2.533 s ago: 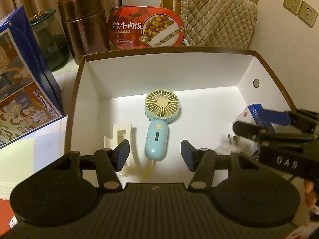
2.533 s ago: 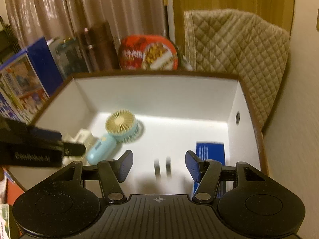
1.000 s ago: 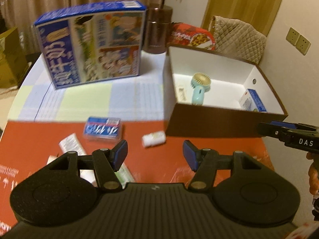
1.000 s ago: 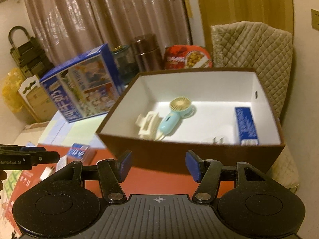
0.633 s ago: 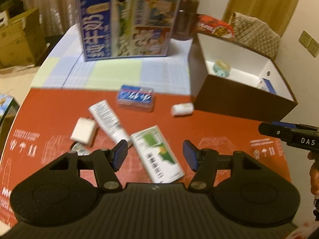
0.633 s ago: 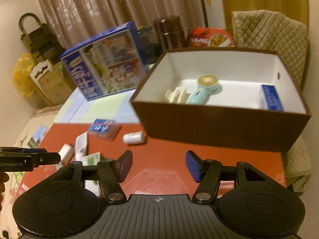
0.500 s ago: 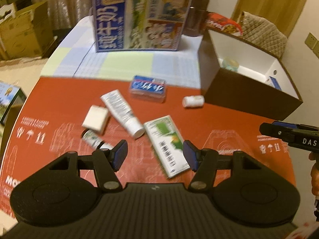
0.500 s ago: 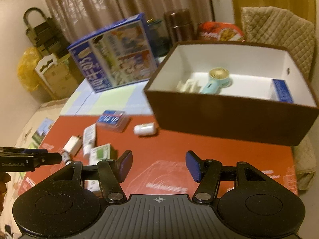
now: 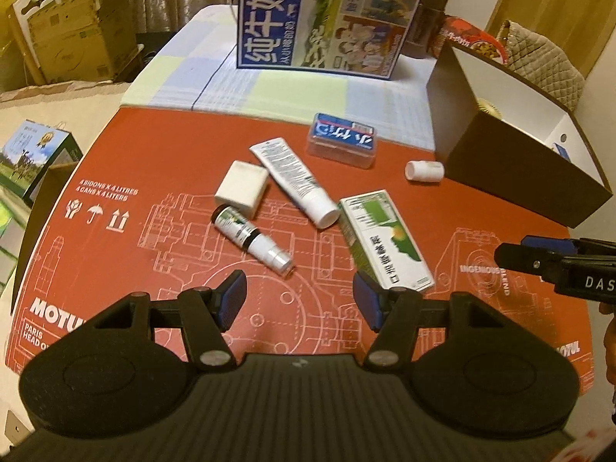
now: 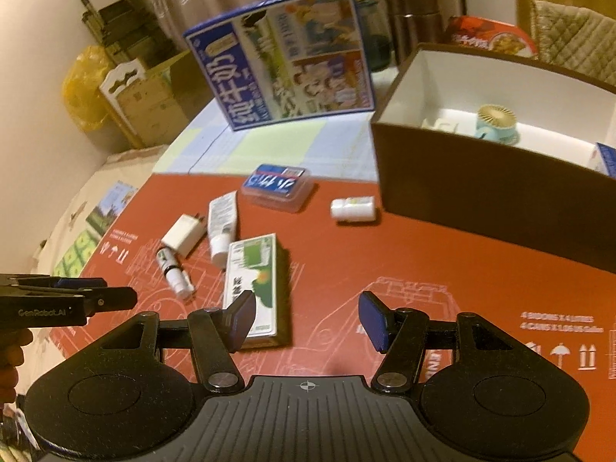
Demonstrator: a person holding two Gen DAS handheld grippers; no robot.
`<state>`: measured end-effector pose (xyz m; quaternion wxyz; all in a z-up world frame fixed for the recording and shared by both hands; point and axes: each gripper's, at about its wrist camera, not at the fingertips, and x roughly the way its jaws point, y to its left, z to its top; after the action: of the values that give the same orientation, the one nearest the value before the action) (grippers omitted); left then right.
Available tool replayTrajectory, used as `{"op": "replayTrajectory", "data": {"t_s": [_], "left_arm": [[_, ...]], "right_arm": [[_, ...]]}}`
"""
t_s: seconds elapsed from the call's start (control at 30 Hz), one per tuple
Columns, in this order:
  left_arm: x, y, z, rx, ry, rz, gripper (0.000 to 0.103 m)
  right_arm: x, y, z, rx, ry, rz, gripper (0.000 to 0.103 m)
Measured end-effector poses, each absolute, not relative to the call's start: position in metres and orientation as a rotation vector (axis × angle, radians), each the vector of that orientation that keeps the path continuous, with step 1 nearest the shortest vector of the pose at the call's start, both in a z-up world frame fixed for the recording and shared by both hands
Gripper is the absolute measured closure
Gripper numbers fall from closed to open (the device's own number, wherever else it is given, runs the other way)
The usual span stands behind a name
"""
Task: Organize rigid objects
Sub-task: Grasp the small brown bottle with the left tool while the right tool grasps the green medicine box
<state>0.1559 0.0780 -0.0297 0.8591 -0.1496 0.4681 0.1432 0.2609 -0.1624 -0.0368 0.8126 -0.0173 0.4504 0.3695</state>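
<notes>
Now your left gripper [image 9: 299, 297] and right gripper [image 10: 307, 321] hover spread and empty over the red mat [image 9: 154, 177].
Small items lie loose there: green-and-white box [image 9: 385, 238], tube [image 9: 294, 181], white bottle [image 9: 424, 171] beside the brown box [image 10: 481, 188].

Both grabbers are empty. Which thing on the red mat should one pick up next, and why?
Probably lower the open left gripper onto the green and white box. It lies flat just ahead of the fingers, closest of the loose items, and the brown box has room.
</notes>
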Motion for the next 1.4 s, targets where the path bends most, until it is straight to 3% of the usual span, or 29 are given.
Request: {"op": "replayTrajectory", "data": {"t_s": [0.93, 1.17, 1.4], "left_arm": [[0.165, 0.107, -0.072, -0.306, 1.028, 0.287, 0.046], [0.177, 0.118, -0.081, -0.337, 1.035, 0.294, 0.045], [0.195, 0.129, -0.091, -0.373, 1.041, 0.324, 0.045]], "right_arm": [[0.254, -0.082, -0.086, -0.184, 1.027, 0.833, 0.046], [0.259, -0.066, -0.095, -0.215, 1.008, 0.81, 0.033], [0.264, -0.049, -0.104, -0.257, 0.987, 0.807, 0.032]]}}
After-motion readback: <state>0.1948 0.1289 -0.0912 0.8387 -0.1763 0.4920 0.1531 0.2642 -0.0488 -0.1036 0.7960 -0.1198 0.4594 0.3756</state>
